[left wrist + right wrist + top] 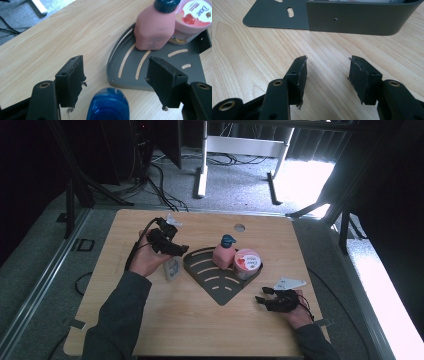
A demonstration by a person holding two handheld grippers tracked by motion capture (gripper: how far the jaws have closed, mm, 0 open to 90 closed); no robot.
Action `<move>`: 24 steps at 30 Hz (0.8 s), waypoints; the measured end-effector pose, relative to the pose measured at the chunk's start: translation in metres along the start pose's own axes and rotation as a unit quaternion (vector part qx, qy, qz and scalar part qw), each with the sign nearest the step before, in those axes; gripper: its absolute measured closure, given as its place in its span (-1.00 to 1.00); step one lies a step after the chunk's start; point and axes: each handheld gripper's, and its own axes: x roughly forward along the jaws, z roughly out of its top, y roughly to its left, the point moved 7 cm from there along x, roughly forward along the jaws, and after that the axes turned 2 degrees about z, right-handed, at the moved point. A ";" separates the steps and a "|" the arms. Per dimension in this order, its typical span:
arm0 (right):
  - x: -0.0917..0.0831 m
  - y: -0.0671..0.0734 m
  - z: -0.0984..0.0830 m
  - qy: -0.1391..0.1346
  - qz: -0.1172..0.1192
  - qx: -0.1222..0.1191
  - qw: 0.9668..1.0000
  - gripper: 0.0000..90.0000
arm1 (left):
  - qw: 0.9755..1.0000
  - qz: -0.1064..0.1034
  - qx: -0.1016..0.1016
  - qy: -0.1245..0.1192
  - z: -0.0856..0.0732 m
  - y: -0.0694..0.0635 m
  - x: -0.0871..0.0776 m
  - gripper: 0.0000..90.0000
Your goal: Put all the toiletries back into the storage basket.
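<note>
**Blue-capped bottle sits between spread left jaws, just short of the shelf**

Nearest the camera in the left gripper view, the small pale plastic bottle with a glossy blue cap [108,103] stands on the light wooden table [62,32], just outside the curved front rim of the dark grey slotted metal corner shelf [160,62]. The left gripper [120,75] straddles it with jaws well apart; its black foam pads [72,80] stand clear of the cap on both sides, so nothing is held. In the high view the same bottle [173,268] appears as a pale shape beside the person's left hand [145,260], though its body is too blurred to read a label or how full it is.

As a judgement, it should be light and fairly stiff, with smooth plastic that may slip. The rounded cap is a poor purchase, so the flatter body below it looks the safer place to pinch. A tall narrow base also tips easily.

Farther on, a pink plastic bottle with a dark blue cap [153,27] and a round pink-lidded tub [193,15] stand on the shelf, touching each other.

The right gripper [274,298] rests low on the table near the shelf's corner, jaws partly apart and empty.
</note>
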 end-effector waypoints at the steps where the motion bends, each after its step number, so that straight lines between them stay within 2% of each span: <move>1: 0.000 0.000 0.000 0.000 0.000 0.000 1.000 0.06 | 1.000 0.000 0.000 0.000 0.000 0.000 0.000 -0.32; 7: 0.000 0.000 0.000 0.000 0.000 0.000 1.000 0.06 | 1.000 0.001 -0.003 0.013 -0.004 0.004 -0.001 -0.33; 16: 0.000 0.000 0.000 0.000 0.000 0.001 1.000 0.06 | 0.999 -0.002 0.006 0.043 -0.011 0.006 0.001 -0.34; 24: 0.000 0.000 0.000 0.000 0.000 0.001 1.000 0.06 | 0.997 -0.003 0.019 0.070 -0.018 0.005 0.004 -0.33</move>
